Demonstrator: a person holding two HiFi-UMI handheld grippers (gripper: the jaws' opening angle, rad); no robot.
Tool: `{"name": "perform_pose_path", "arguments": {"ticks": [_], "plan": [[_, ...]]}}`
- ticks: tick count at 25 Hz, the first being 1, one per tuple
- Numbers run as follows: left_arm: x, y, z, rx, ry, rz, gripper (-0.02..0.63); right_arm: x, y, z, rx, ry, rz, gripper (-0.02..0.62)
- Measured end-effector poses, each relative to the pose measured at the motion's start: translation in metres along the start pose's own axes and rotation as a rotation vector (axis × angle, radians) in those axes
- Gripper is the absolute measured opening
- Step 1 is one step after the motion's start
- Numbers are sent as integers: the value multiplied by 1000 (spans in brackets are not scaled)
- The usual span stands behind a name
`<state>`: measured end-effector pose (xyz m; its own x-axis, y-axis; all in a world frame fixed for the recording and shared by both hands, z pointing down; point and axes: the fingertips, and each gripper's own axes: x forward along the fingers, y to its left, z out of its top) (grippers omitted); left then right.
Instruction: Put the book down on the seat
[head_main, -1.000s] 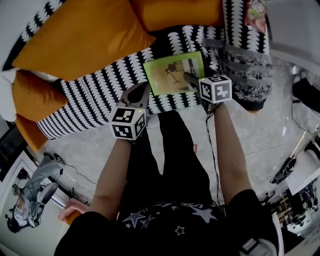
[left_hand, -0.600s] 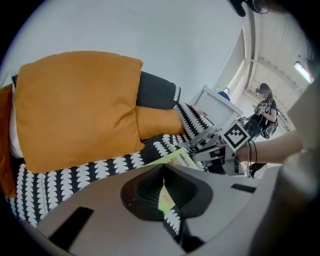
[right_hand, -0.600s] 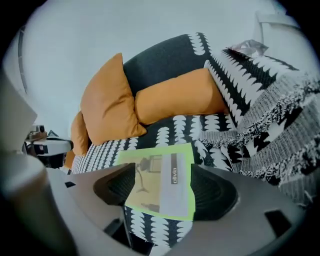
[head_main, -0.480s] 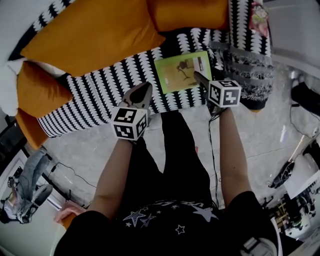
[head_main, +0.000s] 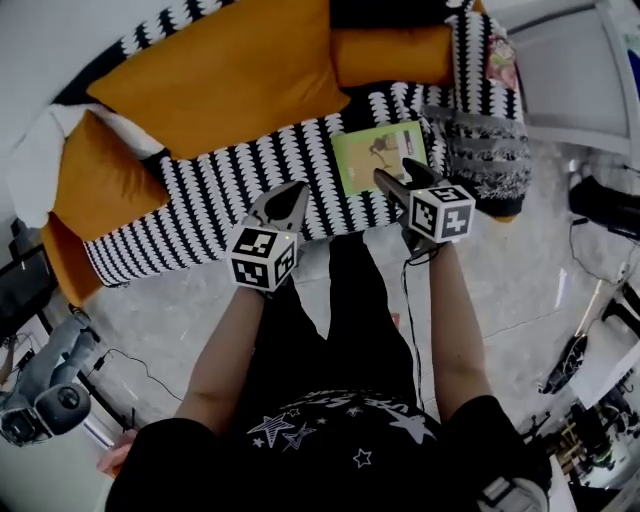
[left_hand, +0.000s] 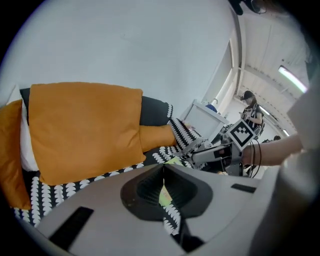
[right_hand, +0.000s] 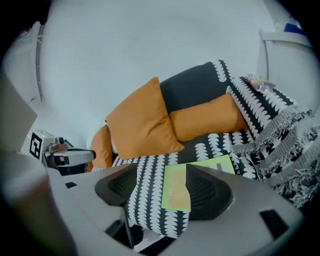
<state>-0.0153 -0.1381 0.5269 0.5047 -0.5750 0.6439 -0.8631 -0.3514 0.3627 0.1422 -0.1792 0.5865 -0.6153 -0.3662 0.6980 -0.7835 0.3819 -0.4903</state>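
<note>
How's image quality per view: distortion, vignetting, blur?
Head view: strong fisheye bend, flat dim light, book fairly sharp. Left gripper view: black round vignette, bright ceiling light strip upper right, near jaws soft. Right gripper view: same vignette, even light, book's print too blurred to read.

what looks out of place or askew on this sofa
Nothing stands out. The green book lies flat on the patterned seat, close to the armrest end, and the orange cushions lean against the backrest.

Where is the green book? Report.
Head view: the green book lies flat on the sofa seat, right side, beside the fringed throw, ahead of the open right gripper.
</note>
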Motion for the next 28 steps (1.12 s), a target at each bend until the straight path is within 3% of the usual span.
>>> {"name": "perform_pose_path", "arguments": {"ticks": [3, 8, 15, 22, 28], "plan": [[-25, -2, 8, 17, -19, -25, 8, -17, 37, 10, 17, -57, 15, 299], [-66, -16, 30, 49, -67, -85, 8, -47, 94, 15, -16, -127, -19, 171], [-118, -35, 65, 119, -140, -177, 8, -83, 165, 15, -46, -207, -78, 79], [-183, -37, 84, 174, -184, -272, 8, -125, 218, 24, -11, -345, -152, 57], [-230, -49, 70, 235, -183, -367, 8, -160, 256, -8, 45, -434, -215, 57]]}}
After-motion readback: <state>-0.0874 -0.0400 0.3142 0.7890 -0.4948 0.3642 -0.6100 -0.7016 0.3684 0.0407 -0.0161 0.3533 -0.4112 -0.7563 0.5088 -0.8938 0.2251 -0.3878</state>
